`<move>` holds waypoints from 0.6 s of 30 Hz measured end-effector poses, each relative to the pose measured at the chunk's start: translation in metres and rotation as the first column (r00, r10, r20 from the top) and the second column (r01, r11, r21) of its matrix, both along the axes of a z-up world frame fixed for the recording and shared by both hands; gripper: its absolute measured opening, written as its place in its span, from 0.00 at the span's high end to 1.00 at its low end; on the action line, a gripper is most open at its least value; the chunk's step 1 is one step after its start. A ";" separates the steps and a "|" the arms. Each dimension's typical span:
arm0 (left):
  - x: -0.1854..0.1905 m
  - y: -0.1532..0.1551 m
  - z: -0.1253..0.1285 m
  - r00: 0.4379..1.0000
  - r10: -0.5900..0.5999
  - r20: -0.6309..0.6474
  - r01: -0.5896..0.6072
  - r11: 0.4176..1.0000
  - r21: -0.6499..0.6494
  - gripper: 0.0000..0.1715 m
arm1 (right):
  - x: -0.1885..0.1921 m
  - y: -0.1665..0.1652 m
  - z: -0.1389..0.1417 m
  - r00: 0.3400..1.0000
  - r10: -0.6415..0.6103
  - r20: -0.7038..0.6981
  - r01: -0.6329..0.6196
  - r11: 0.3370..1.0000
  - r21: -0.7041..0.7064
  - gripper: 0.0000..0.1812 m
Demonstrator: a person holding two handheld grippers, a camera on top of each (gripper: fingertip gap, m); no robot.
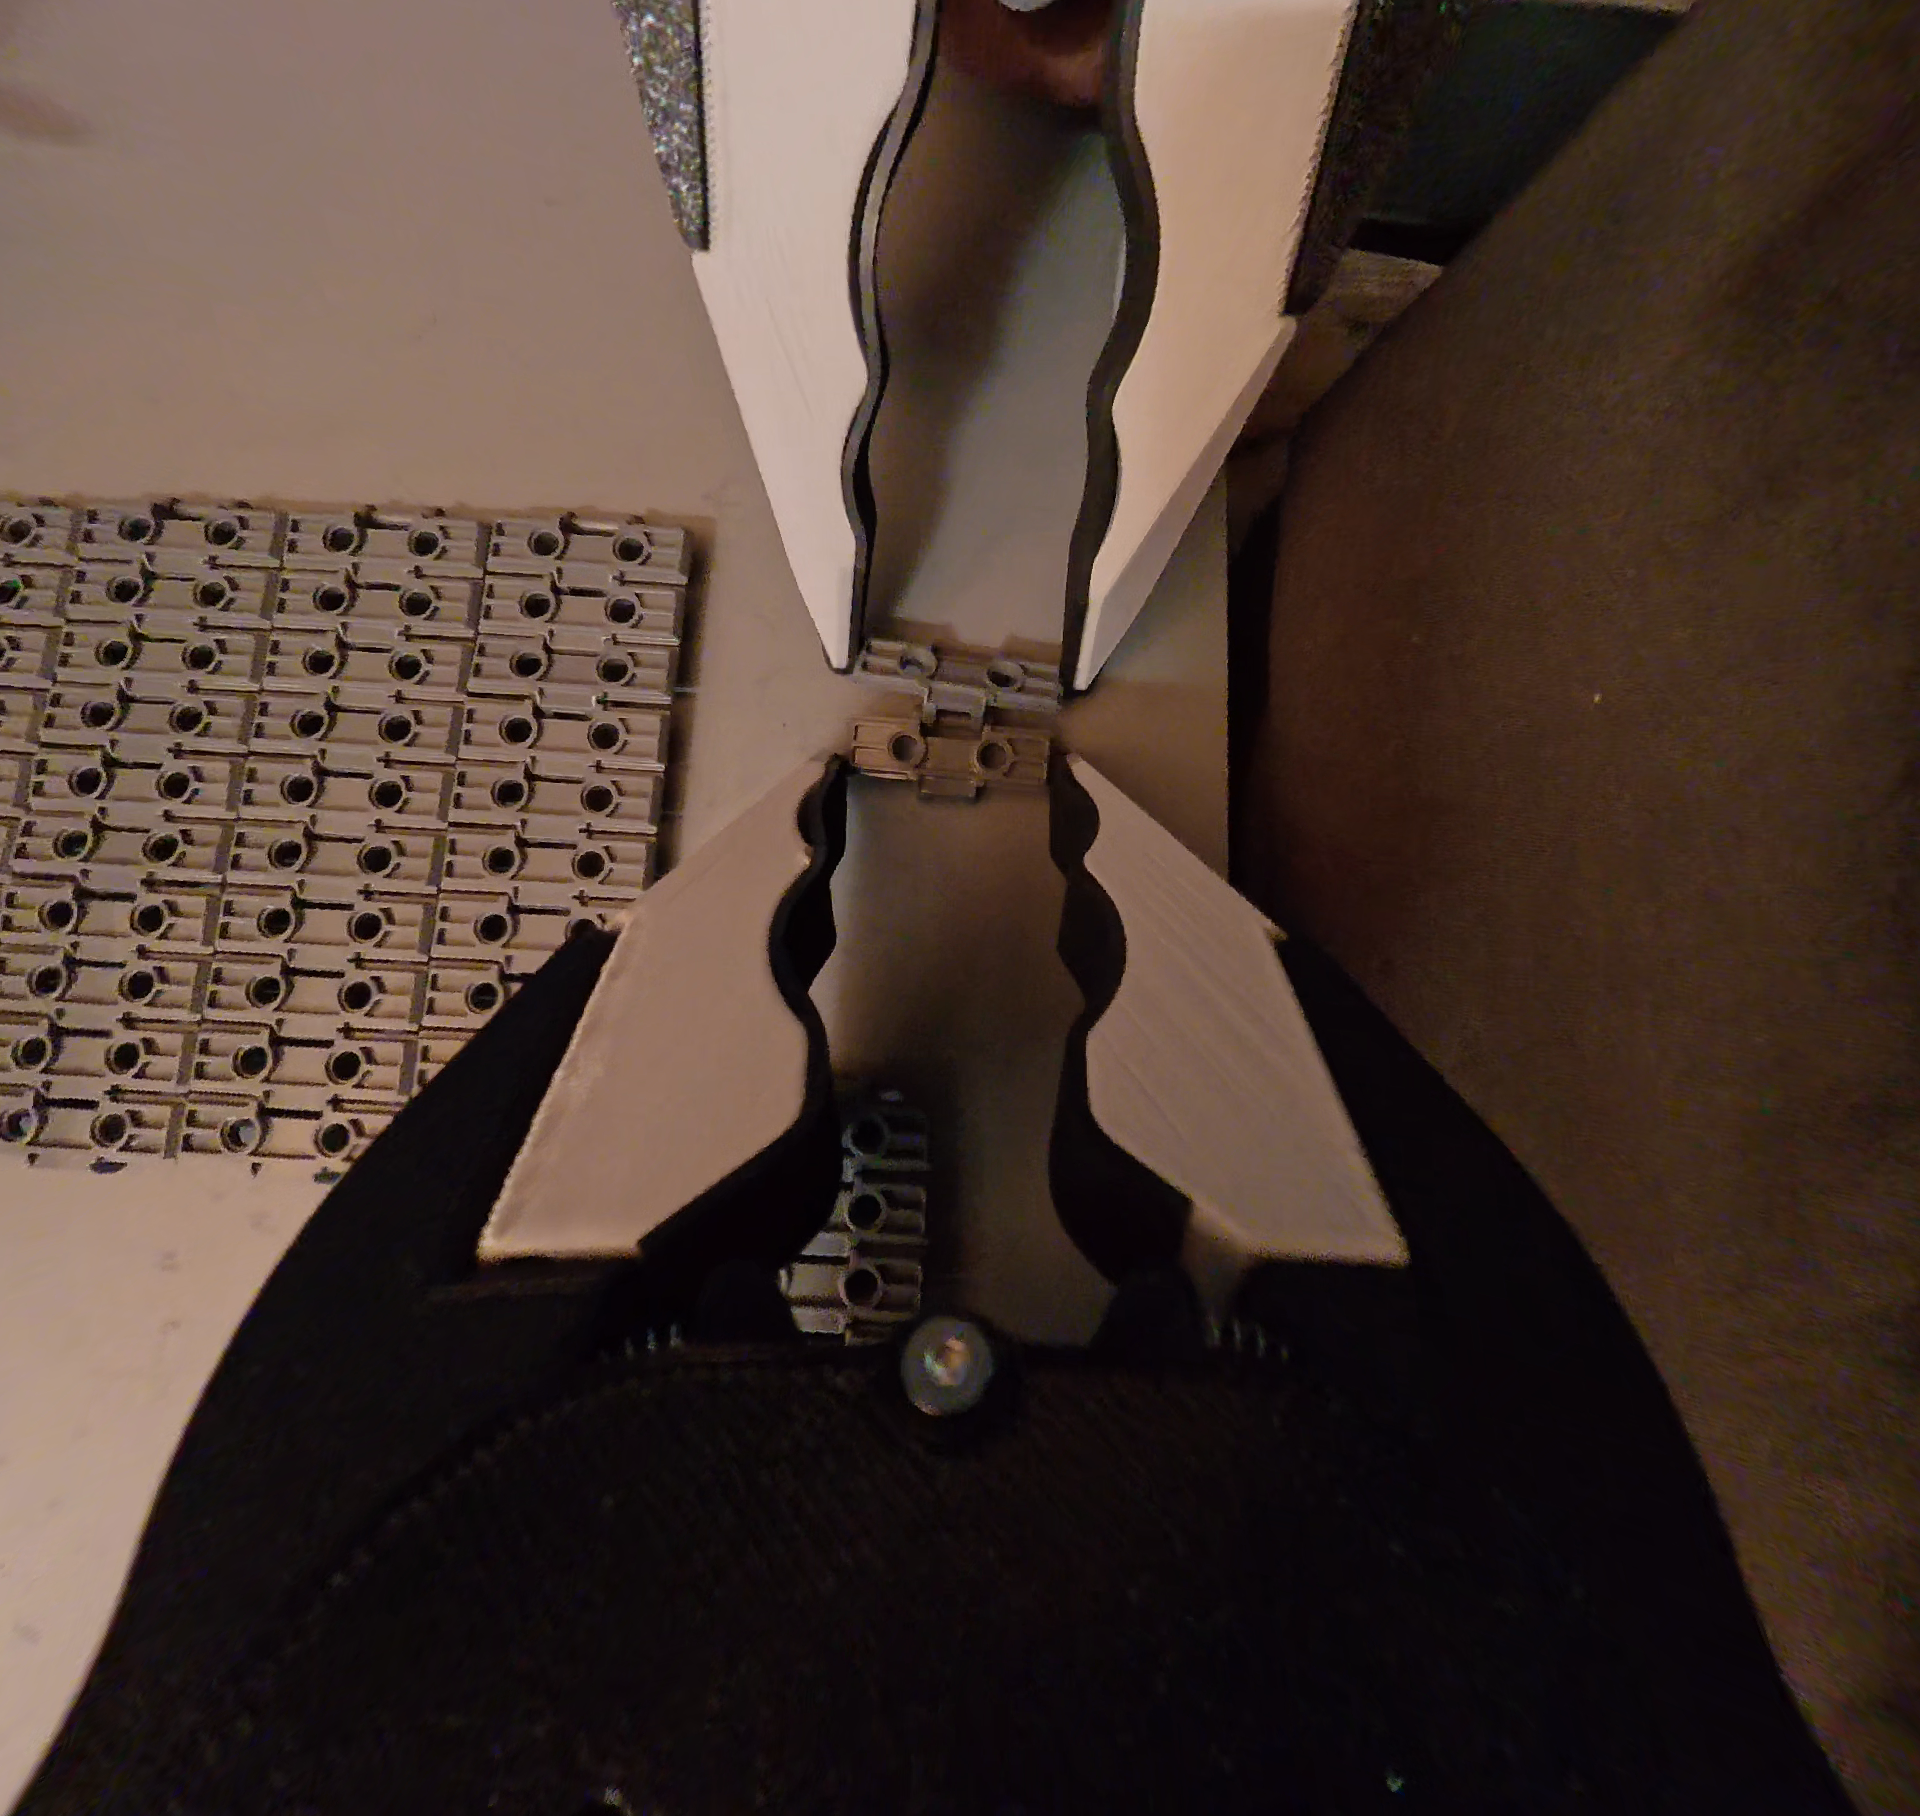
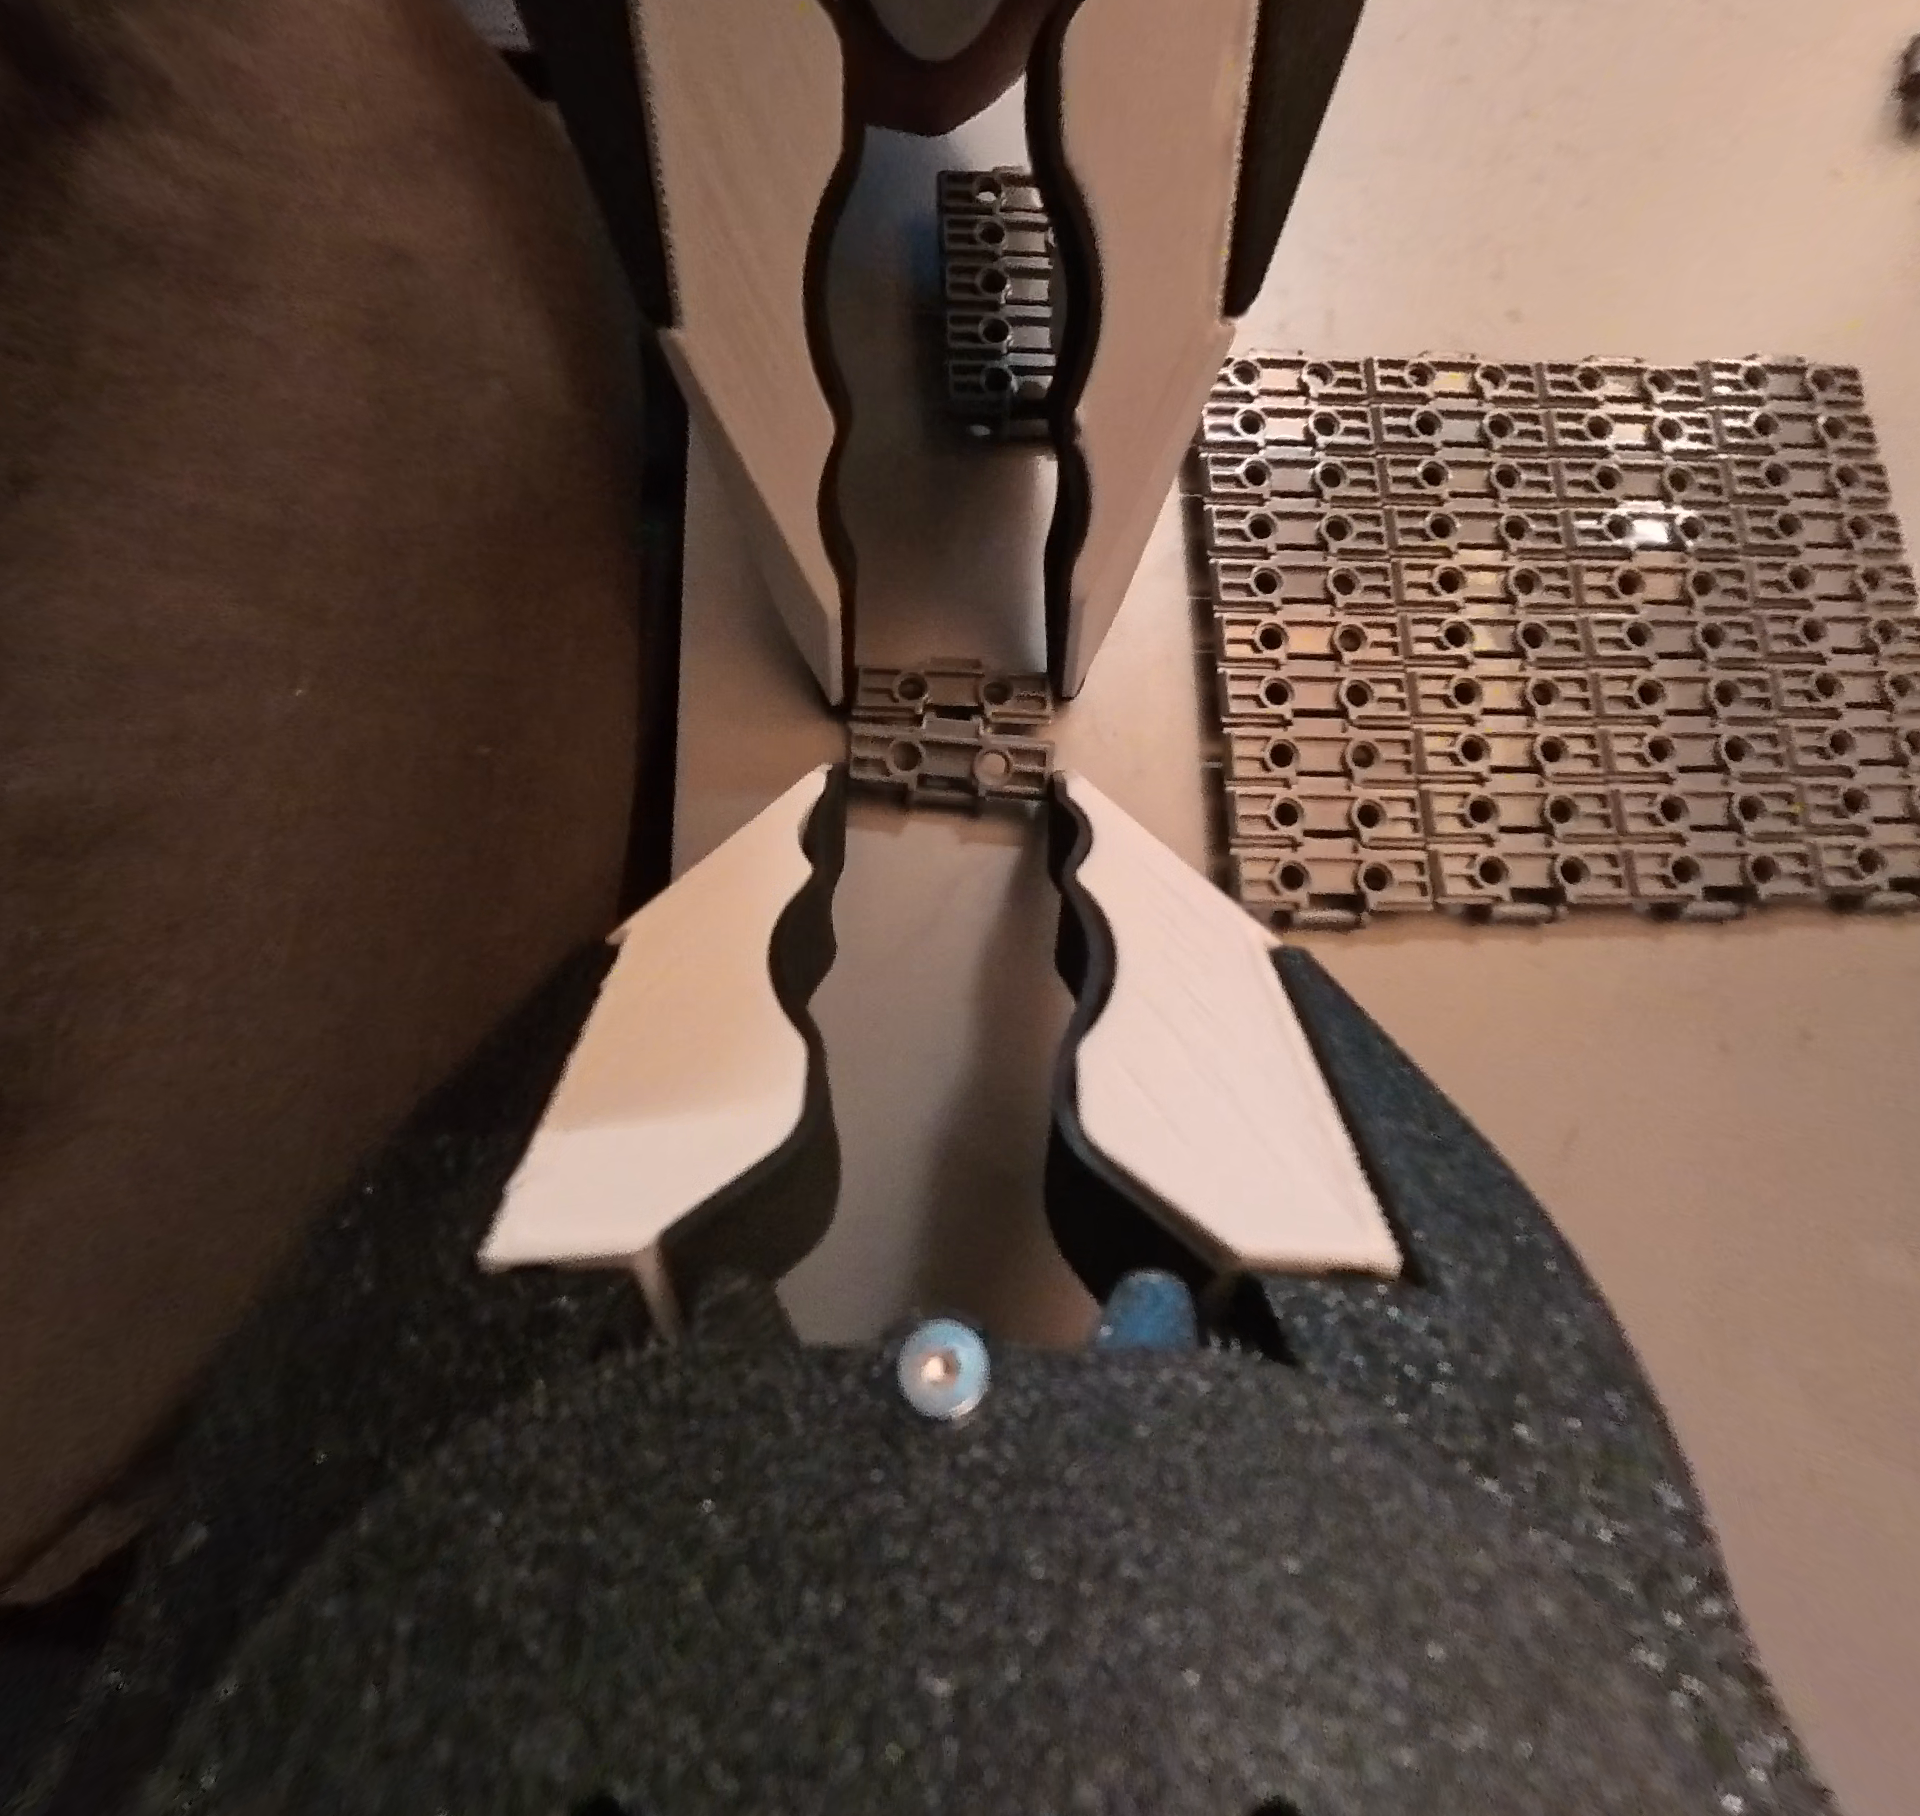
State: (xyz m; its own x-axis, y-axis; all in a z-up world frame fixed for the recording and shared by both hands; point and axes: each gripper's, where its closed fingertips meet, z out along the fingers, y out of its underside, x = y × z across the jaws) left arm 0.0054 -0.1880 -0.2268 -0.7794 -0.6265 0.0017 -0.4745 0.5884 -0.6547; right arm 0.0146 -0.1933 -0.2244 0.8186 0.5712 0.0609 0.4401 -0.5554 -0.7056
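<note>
Between both fingertip pairs, two joined grey links, left gripper (image 1: 951,767) clamped on near link (image 1: 951,756), right gripper (image 2: 948,767) clamped on other link (image 2: 948,764).

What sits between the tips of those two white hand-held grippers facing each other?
Two joined grey link pieces; each hand-held gripper, left and right, pinches one, seen in both wrist views.

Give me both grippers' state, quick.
Left gripper: closed on a grey link piece.
Right gripper: closed on the adjoining grey link piece.
</note>
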 end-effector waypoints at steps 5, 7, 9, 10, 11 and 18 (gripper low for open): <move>0.000 0.000 0.000 1.000 -0.006 -0.005 0.006 1.000 0.012 0.78 | 0.001 0.001 0.000 1.000 0.018 0.017 -0.017 1.000 -0.021 0.76; 0.000 0.000 0.000 1.000 -0.004 -0.005 0.004 1.000 0.010 0.78 | 0.004 0.000 0.001 1.000 0.003 0.020 -0.003 1.000 -0.016 0.70; 0.000 0.000 0.000 1.000 -0.003 -0.005 0.003 1.000 0.008 0.78 | 0.005 0.000 0.006 0.999 -0.027 -0.020 0.027 1.000 0.003 0.69; 0.000 0.000 0.000 1.000 -0.003 -0.005 0.003 1.000 0.007 0.78 | 0.005 0.001 0.011 0.997 -0.045 -0.056 0.046 0.999 0.017 0.70; 0.000 0.000 0.000 1.000 -0.002 -0.005 0.003 1.000 0.007 0.78 | 0.006 0.002 0.016 0.993 -0.071 -0.093 0.075 0.997 0.032 0.76; 0.000 0.000 0.000 1.000 -0.006 -0.005 0.006 1.000 0.015 0.78 | 0.002 0.004 0.017 0.972 -0.127 -0.200 0.132 0.991 0.013 0.98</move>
